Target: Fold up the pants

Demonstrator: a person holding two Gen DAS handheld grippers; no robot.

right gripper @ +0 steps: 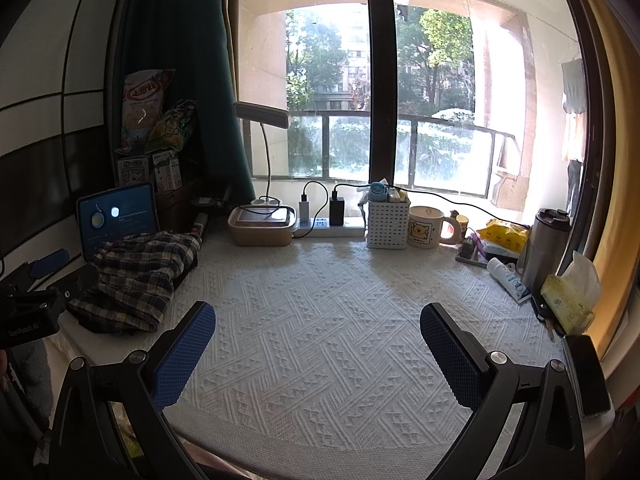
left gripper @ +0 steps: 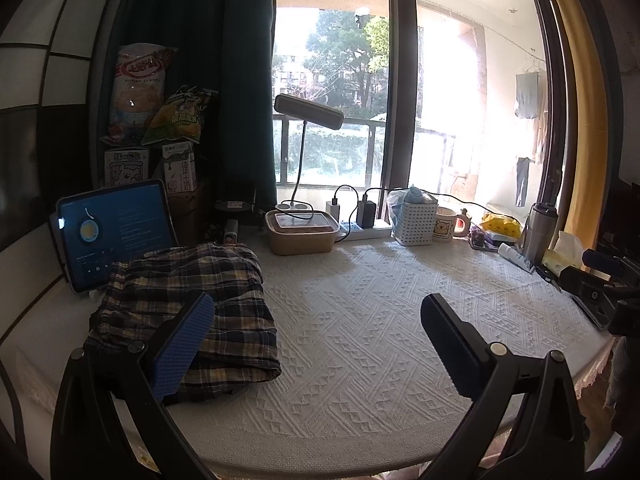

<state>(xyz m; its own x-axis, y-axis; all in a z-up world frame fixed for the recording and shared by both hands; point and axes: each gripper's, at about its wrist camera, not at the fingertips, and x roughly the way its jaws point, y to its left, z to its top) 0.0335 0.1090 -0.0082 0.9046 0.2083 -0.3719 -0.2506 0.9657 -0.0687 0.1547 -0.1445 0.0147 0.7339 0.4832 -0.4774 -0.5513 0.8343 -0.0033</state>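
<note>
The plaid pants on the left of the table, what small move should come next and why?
Probably bring the left hand-held gripper down onto the plaid pants to pinch a near edge. They lie bunched by the tablet, both hand-held grippers are open and empty, and the right hand-held gripper hovers over bare tablecloth.

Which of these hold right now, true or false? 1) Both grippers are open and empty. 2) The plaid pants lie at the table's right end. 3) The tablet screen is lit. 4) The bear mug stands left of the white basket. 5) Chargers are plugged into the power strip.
1) True: left gripper and right gripper are open, holding nothing.
2) False: the plaid pants lie bunched at the left end.
3) True: the tablet is lit.
4) False: the bear mug stands right of the white basket.
5) True: chargers sit in the power strip.
</note>
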